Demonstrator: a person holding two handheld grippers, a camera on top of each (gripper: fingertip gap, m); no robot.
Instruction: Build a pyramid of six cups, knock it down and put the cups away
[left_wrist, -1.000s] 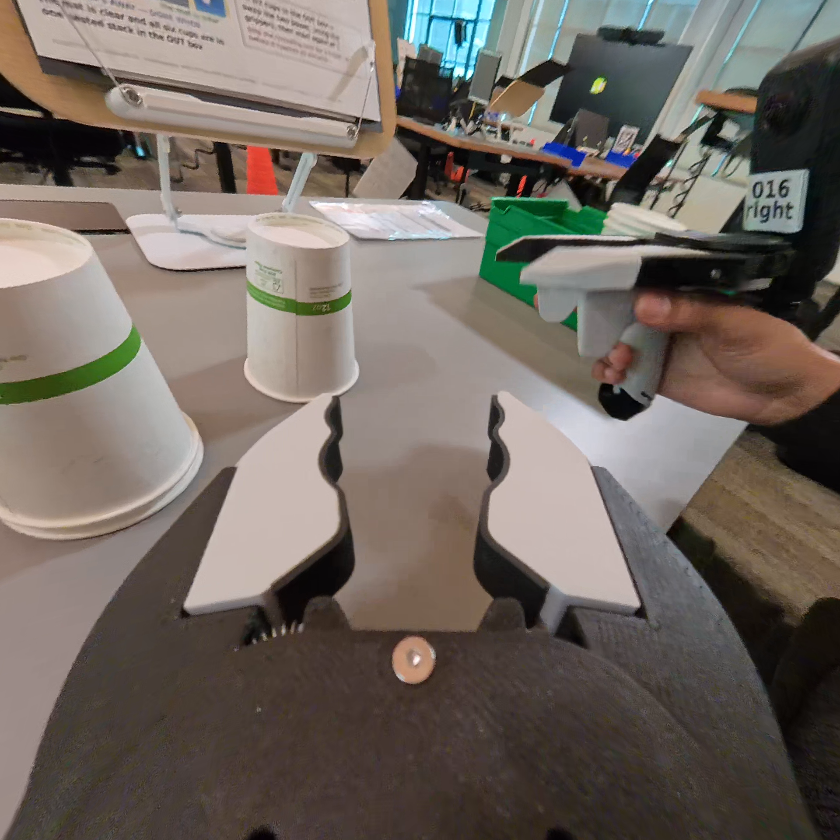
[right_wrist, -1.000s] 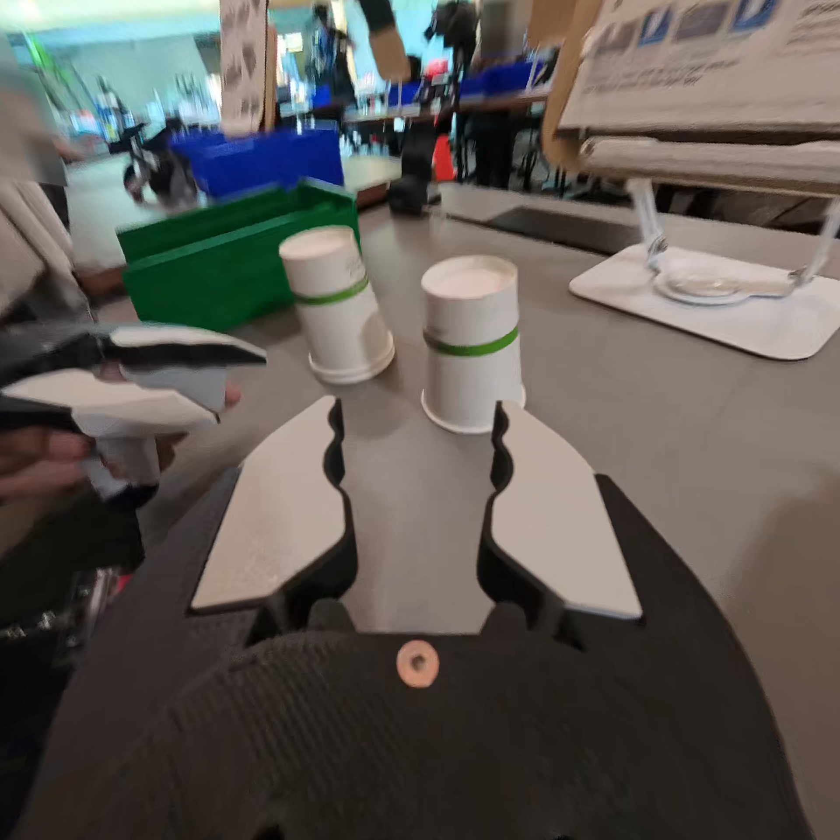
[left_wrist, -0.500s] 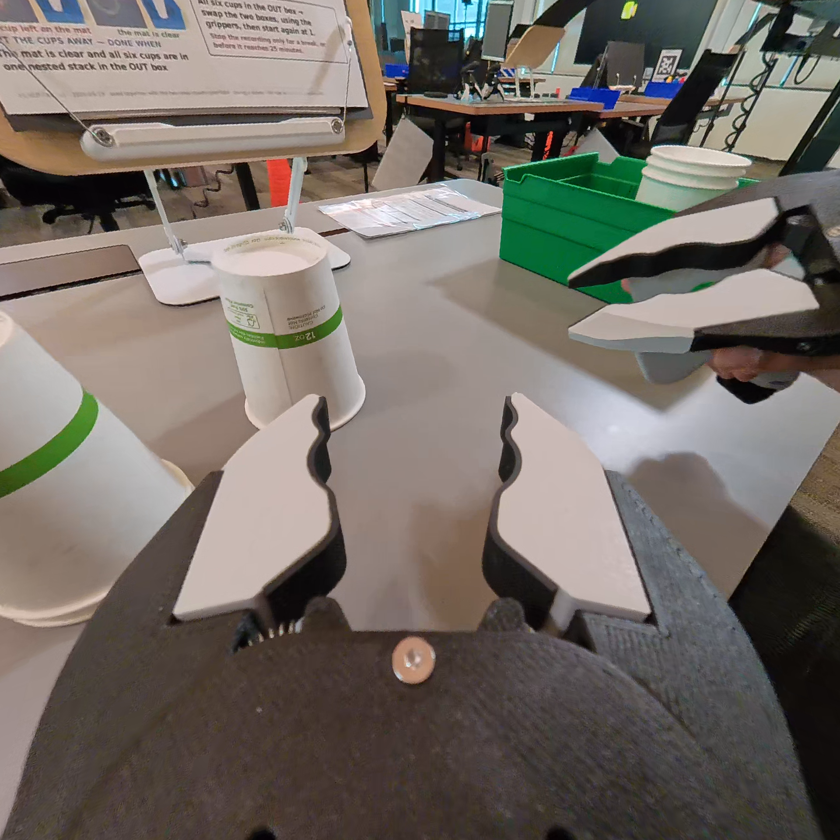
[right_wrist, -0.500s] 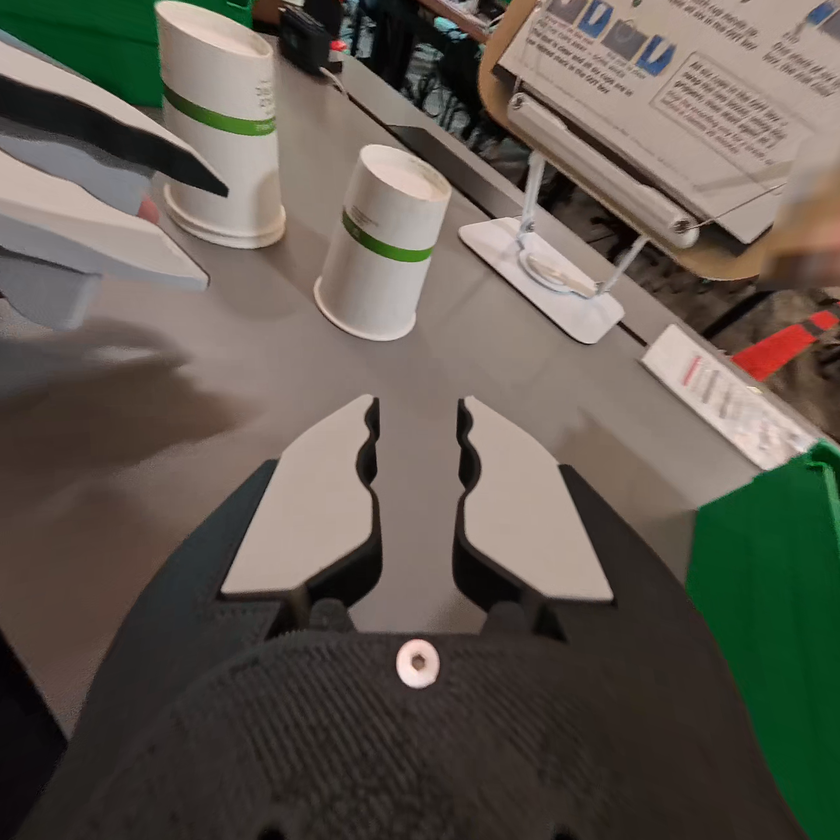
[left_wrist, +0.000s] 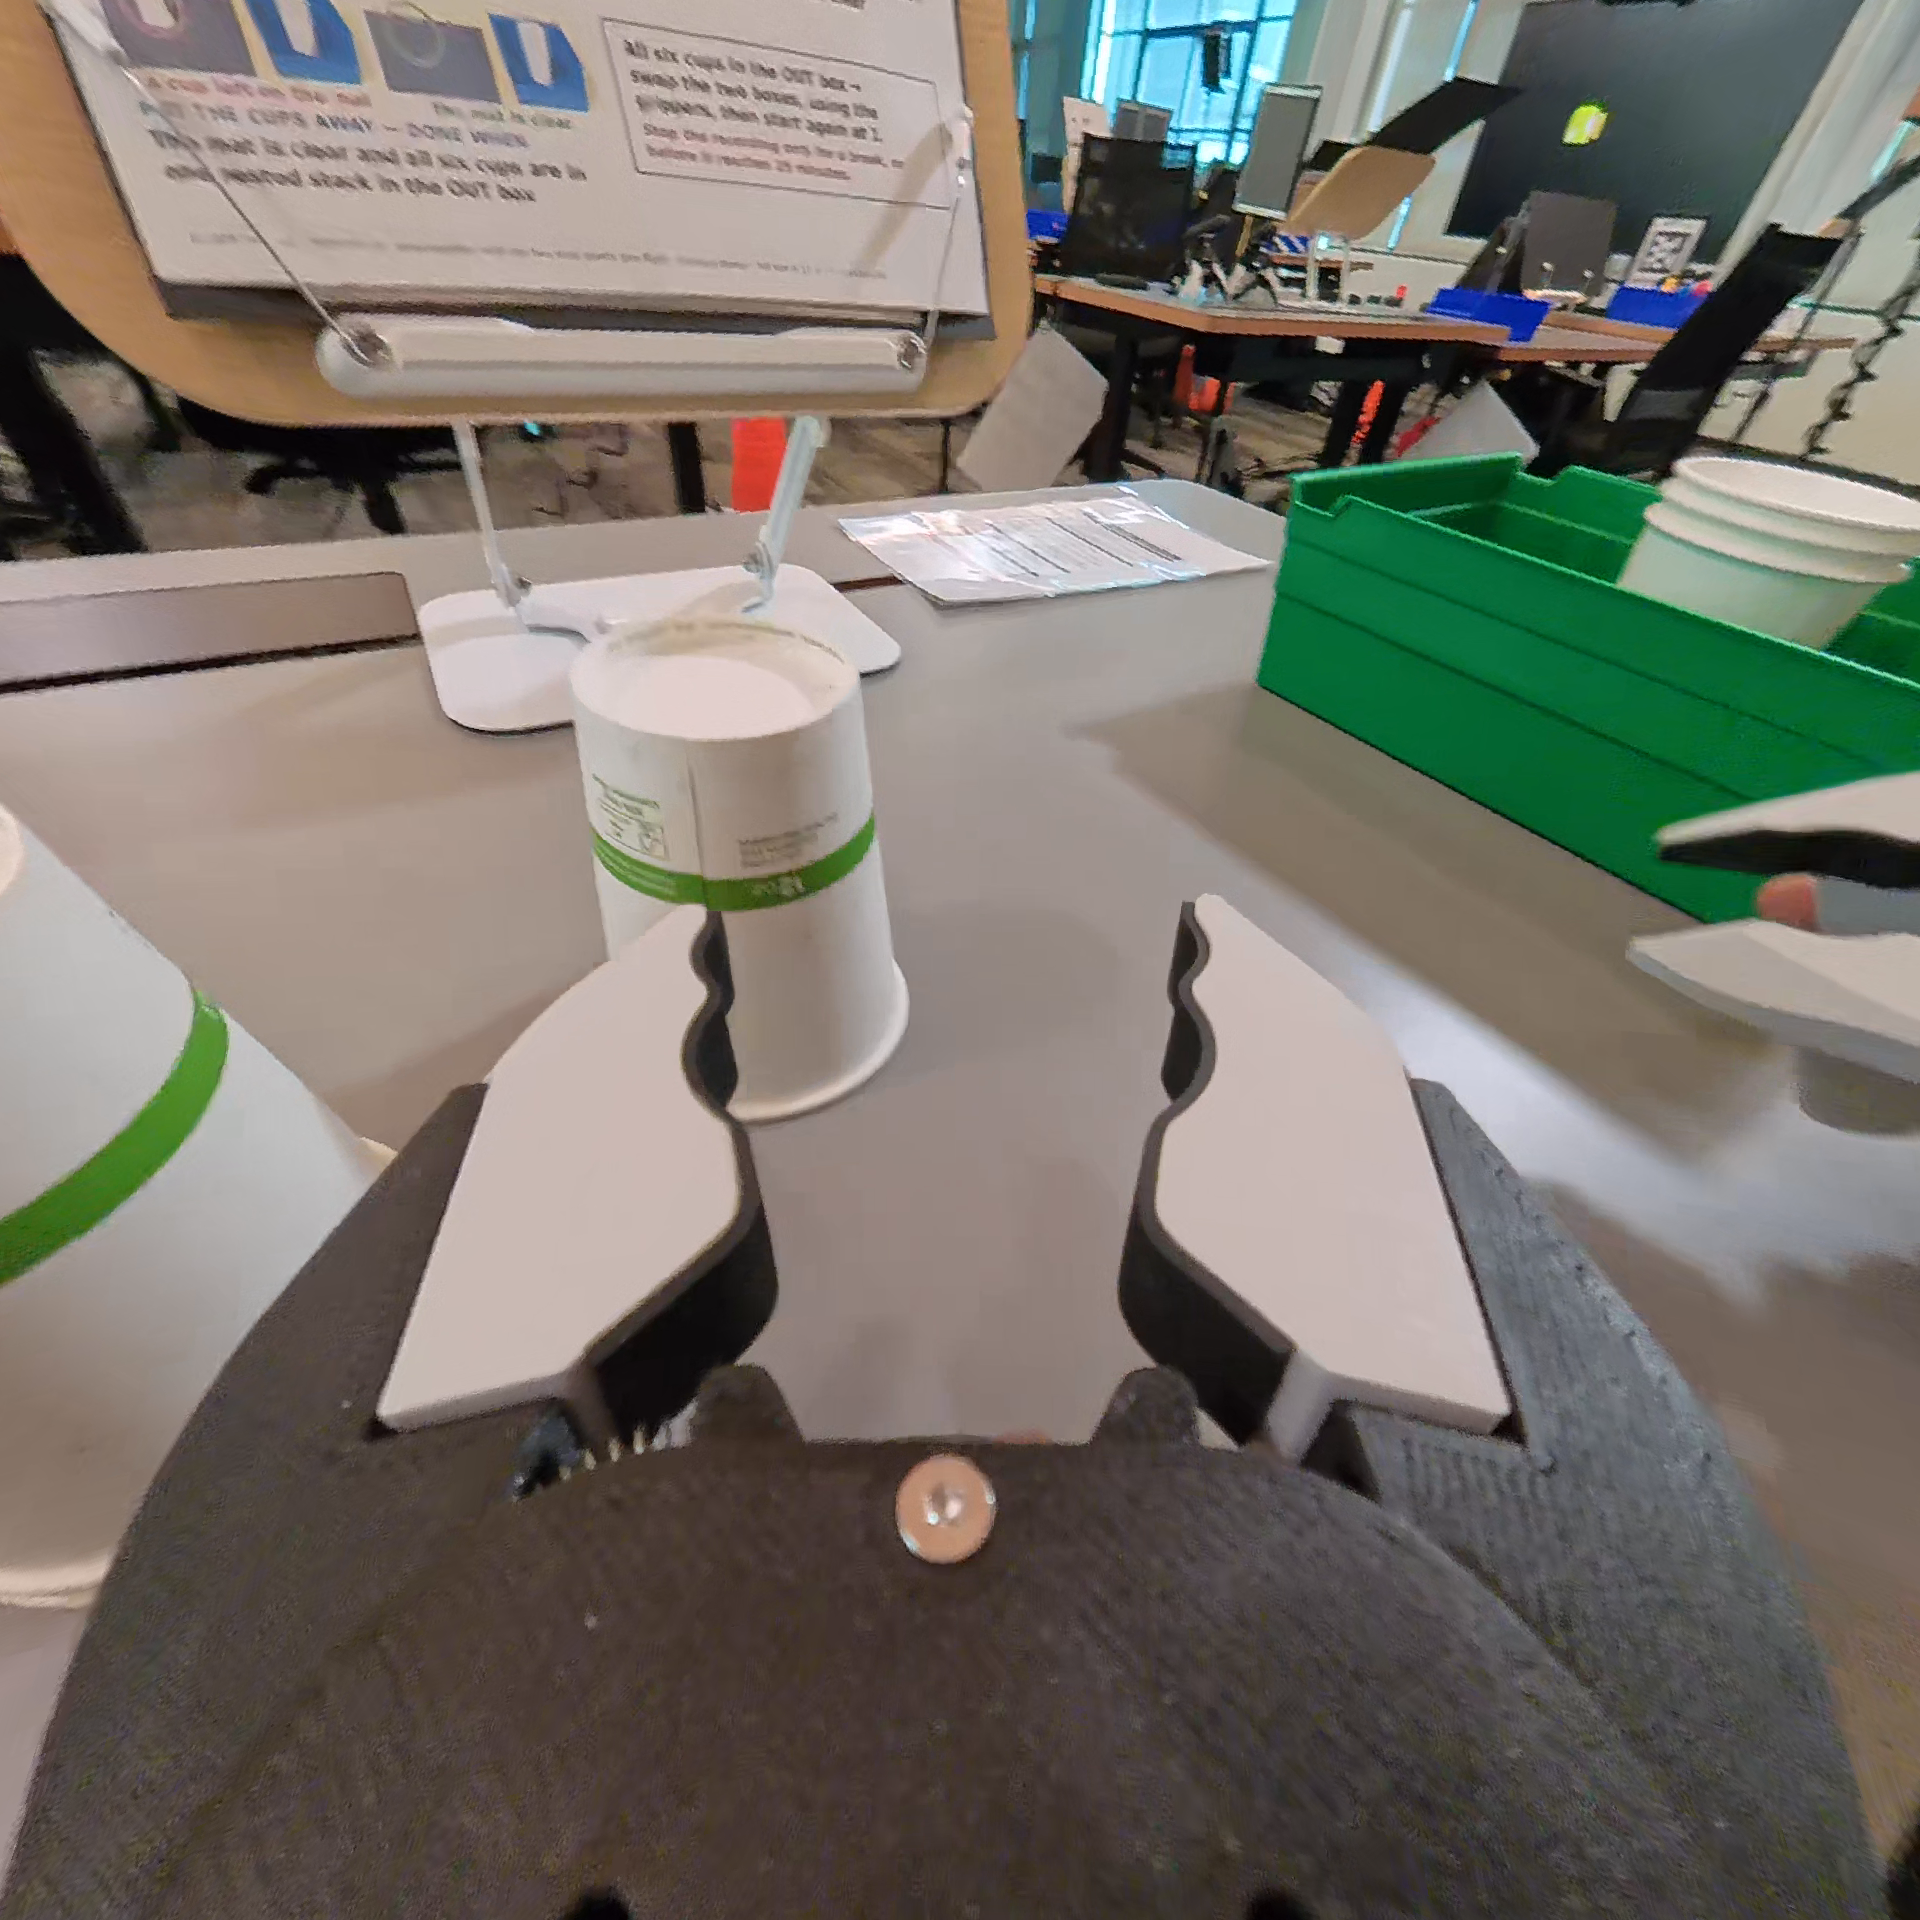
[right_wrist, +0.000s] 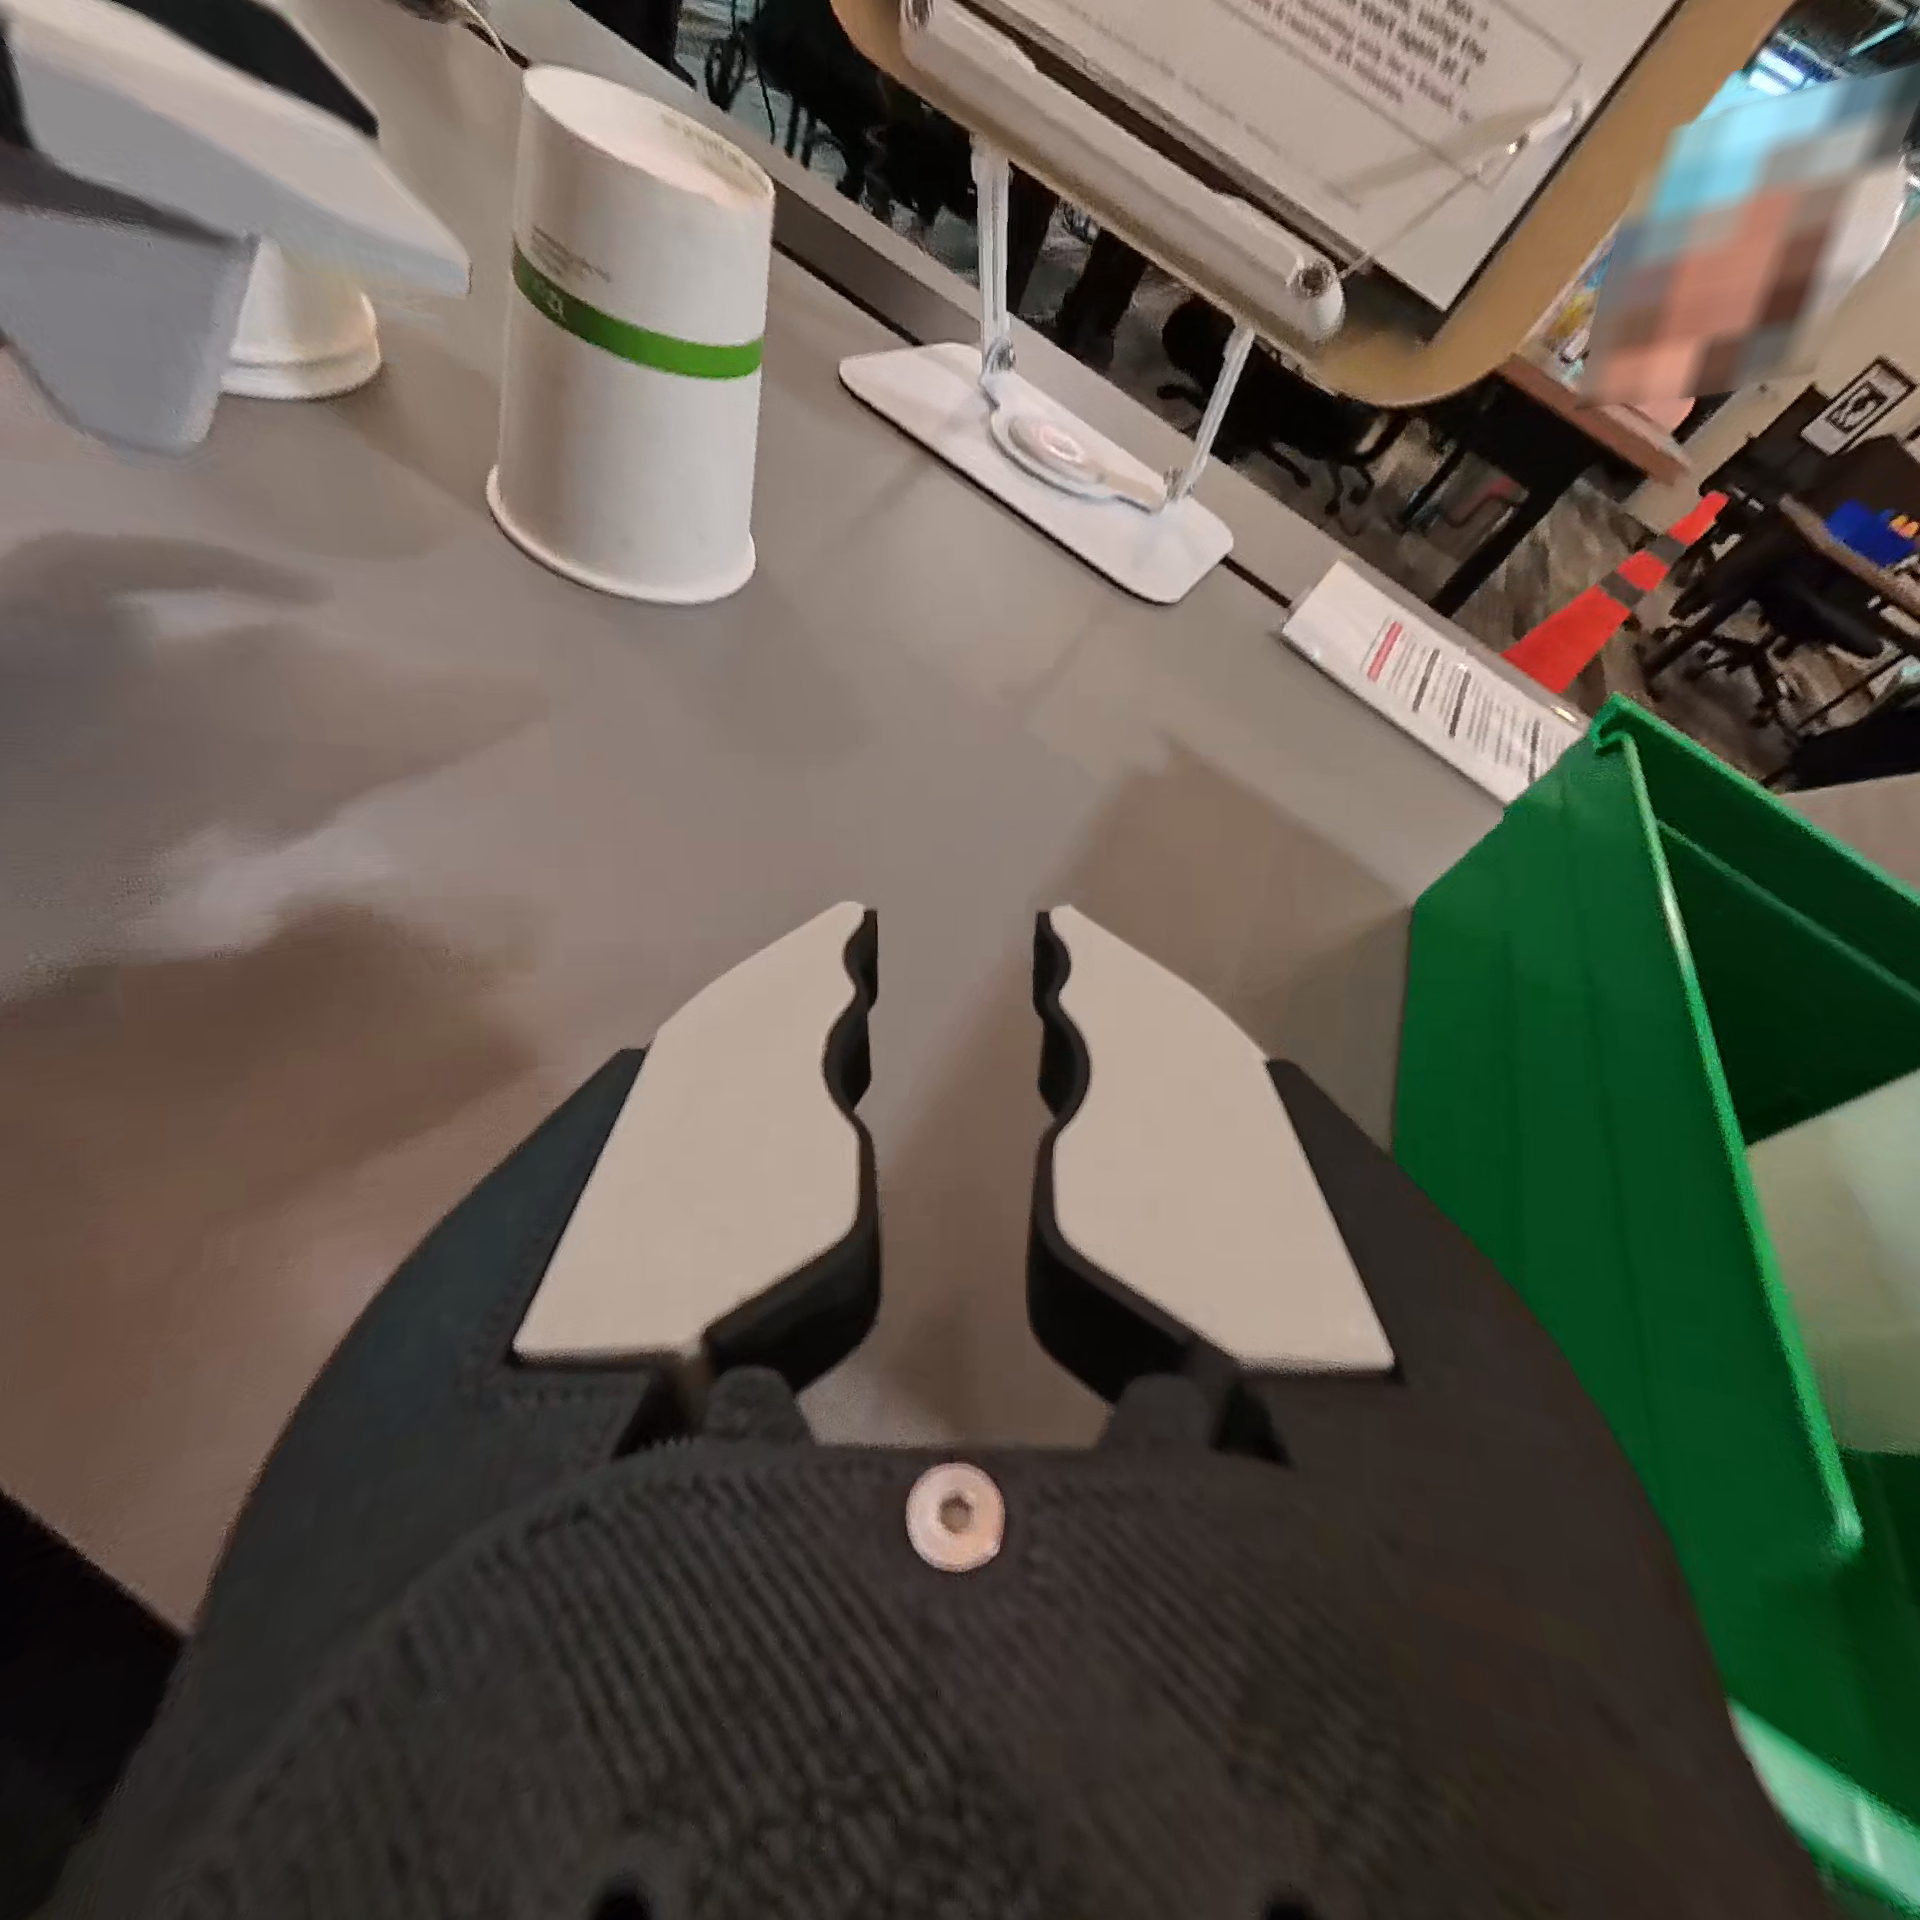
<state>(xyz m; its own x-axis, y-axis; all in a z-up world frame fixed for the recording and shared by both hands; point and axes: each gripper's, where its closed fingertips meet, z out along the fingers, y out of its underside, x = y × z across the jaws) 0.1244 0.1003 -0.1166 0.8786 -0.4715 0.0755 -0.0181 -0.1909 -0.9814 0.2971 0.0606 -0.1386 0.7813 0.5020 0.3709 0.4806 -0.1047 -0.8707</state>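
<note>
My left gripper (left_wrist: 951, 920) is open and empty, low over the grey table (left_wrist: 1039, 790). An upside-down white paper cup with a green band (left_wrist: 738, 831) stands just ahead, partly behind the left finger (left_wrist: 613, 1164). A second upside-down cup (left_wrist: 94, 1195) stands close at the left edge. My right gripper (right_wrist: 956, 920) is open with a narrow gap and empty, over bare table beside a green bin (right_wrist: 1621, 1143). The same banded cup shows in the right wrist view (right_wrist: 634, 343), far ahead to the left. The right gripper's tips show at the right edge of the left wrist view (left_wrist: 1808, 914).
A document stand with a printed sheet (left_wrist: 582, 208) stands behind the cup on a white base (left_wrist: 499, 665). A green bin (left_wrist: 1538, 665) at the right holds stacked white cups (left_wrist: 1777, 551). A laminated sheet (left_wrist: 1049, 540) lies at the back. Desks and chairs fill the room beyond.
My left gripper has moved forward toward the middle cup, which now sits partly behind its left finger. My right gripper has swung right toward the green bin and narrowed its gap.
</note>
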